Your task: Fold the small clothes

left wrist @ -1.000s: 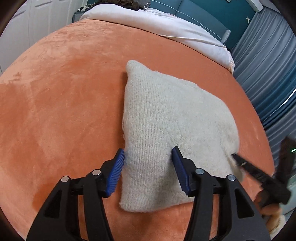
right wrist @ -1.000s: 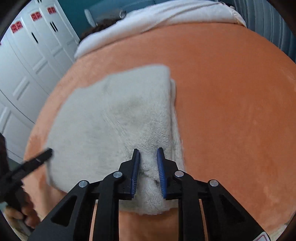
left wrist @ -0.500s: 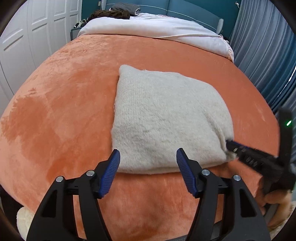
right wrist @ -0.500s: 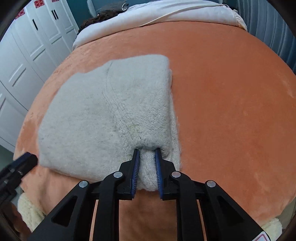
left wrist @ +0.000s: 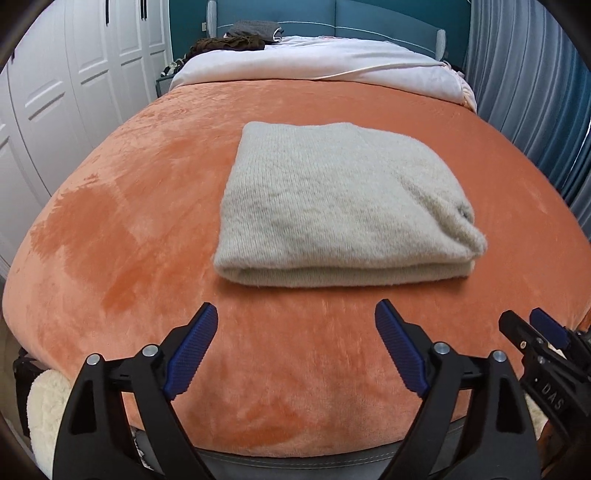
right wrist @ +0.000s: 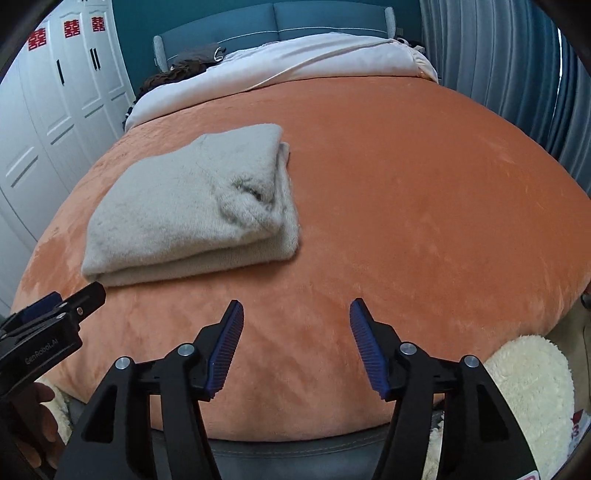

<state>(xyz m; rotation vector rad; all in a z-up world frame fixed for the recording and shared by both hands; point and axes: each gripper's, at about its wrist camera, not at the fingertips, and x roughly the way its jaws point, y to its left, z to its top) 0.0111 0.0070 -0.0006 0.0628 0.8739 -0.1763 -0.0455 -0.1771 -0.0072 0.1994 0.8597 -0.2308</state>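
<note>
Since the cream sweater (left wrist: 332,206) lies as a tidy rectangle of stacked layers on the orange blanket (left wrist: 129,229), the folding of this piece looks finished, and the step in hand appears to be letting go and clearing off. The left gripper (left wrist: 295,347) hangs over bare blanket near the foot of the bed, its jaws opening with nothing between them. The right gripper (right wrist: 297,343) is released too, jaws opening over empty blanket, with the sweater (right wrist: 192,206) up and to its left, apart from both blue pads. In the right wrist view one corner of the top layer is puffed and rumpled, with a small dark gap showing.

The next move probably calls for either a light press on that corner to flatten it, or a reach for another garment. No other unfolded piece shows on the blanket; dark clothes lie far off by the headboard (left wrist: 369,22), beyond the white duvet (left wrist: 314,62).
</note>
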